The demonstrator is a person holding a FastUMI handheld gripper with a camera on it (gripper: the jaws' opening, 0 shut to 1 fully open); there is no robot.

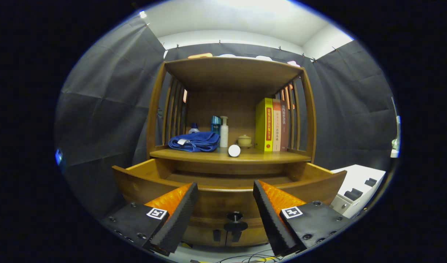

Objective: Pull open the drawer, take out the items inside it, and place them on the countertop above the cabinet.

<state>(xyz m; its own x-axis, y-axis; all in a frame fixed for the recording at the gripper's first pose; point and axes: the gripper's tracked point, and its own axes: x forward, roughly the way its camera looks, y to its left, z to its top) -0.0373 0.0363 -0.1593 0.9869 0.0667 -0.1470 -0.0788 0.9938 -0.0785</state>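
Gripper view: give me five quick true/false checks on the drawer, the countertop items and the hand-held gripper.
1. The drawer is pulled open. True.
2. The hand-held gripper is shut on the drawer knob. False: its fingers are spread apart, with the knob between them and untouched.
3. A folded blue towel lies on the countertop. True.
4. The books lie flat in a pile. False: they stand upright on the countertop's right side.
5. The small white ball sits inside the drawer. False: it rests on the countertop near the front edge, in front of the white pump bottle.
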